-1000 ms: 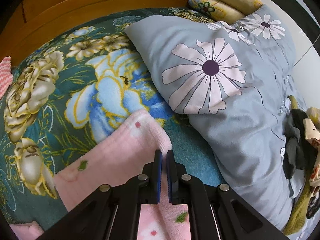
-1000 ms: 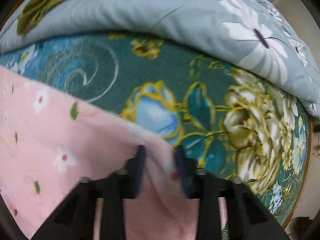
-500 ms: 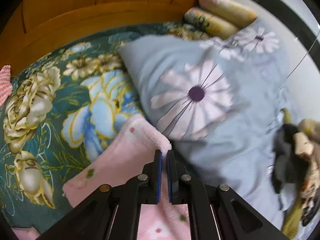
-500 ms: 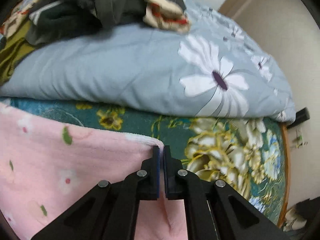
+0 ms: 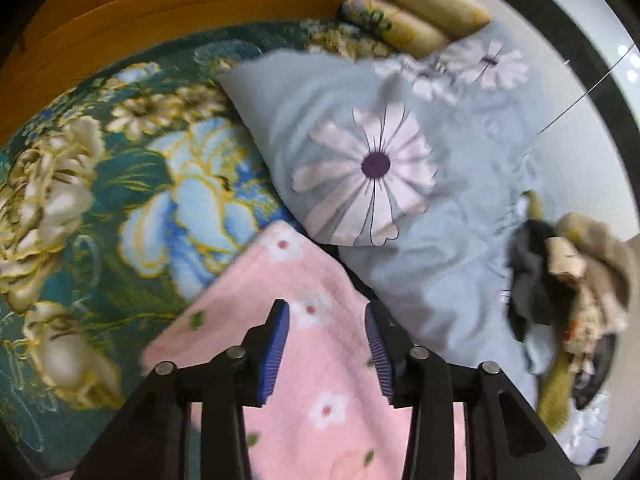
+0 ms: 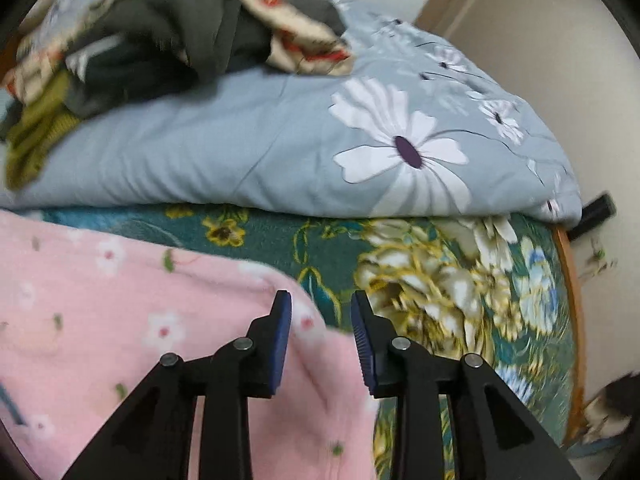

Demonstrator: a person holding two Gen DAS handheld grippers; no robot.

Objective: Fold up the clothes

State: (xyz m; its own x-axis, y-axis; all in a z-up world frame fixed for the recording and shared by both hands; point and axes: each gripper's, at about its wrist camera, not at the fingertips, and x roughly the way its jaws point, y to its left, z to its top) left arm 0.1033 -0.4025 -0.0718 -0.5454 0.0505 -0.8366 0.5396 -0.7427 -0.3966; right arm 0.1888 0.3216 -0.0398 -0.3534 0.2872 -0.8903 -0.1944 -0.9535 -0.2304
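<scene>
A pink fleece garment with small flowers (image 5: 288, 304) lies on the green floral bedspread (image 5: 80, 200). My left gripper (image 5: 326, 320) is open above one corner of it, the cloth lying loose between the blue pads. In the right wrist view the same pink garment (image 6: 132, 320) lies flat at the lower left. My right gripper (image 6: 322, 312) is open over its right corner and holds nothing.
A folded grey-blue quilt with white daisies (image 5: 380, 160) (image 6: 320, 152) lies beside the garment. A pile of dark, olive and patterned clothes (image 5: 568, 280) (image 6: 168, 48) sits on the quilt. Rolled pillows (image 5: 420, 20) and the wooden headboard (image 5: 120, 8) are behind. The bed edge (image 6: 570, 320) is at right.
Both grippers were shut on the pink garment's corners half a second ago; both have now opened and let the corners drop onto the bed.
</scene>
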